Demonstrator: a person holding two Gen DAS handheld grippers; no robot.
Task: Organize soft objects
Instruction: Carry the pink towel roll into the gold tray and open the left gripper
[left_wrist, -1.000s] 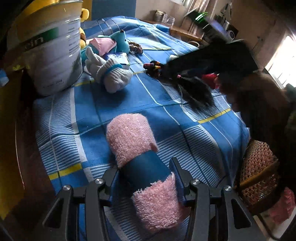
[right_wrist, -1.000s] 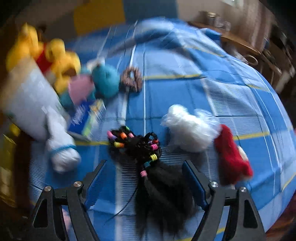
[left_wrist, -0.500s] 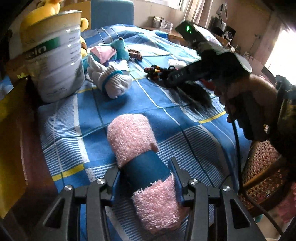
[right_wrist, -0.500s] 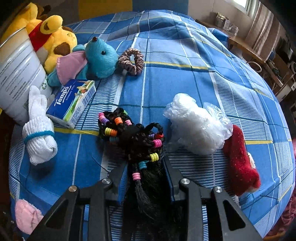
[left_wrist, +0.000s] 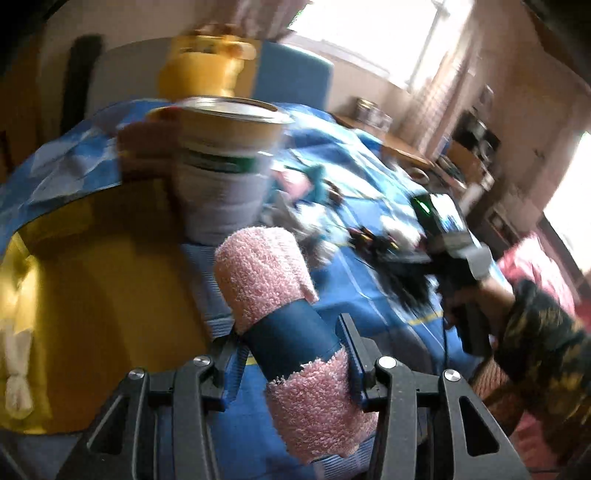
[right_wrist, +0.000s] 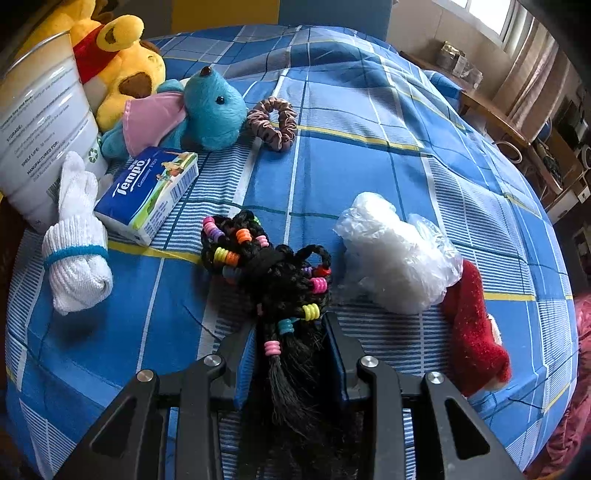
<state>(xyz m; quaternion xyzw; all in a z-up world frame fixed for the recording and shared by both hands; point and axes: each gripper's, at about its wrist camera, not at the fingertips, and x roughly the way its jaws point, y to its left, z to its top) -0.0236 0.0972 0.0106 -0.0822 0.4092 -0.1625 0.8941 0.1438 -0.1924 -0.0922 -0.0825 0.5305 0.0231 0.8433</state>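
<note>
My left tongs (left_wrist: 291, 350) are clamped on the pink towel roll (left_wrist: 280, 317) at its blue band, and the roll has left the bed: a second ago it lay on the blue sheet, now it hangs low in the middle of the left frame with the white tub (left_wrist: 225, 177) just above it and a yellow bin (left_wrist: 92, 280) filling the left side. The picture is smeared, so I am mid-swing. I judge the roll is on its way to one of those two containers; which one I cannot tell.

My right tongs (right_wrist: 291, 350) have come together on the black hairpiece (right_wrist: 280, 295). A second ago they stood wide on either side of it; now the pads press on the loose black strands at the bottom centre of the right frame, with the beaded braids fanning out above. It still lies on the bed (right_wrist: 369, 122), not lifted.

So one soft thing is in the air and a second is gripped, ready to follow. Around the hairpiece remain the white sock (right_wrist: 75, 254), tissue pack (right_wrist: 151, 192), blue plush (right_wrist: 199, 110), scrunchie (right_wrist: 273, 123), plastic bundle (right_wrist: 395, 254) and red sock (right_wrist: 476, 332).
</note>
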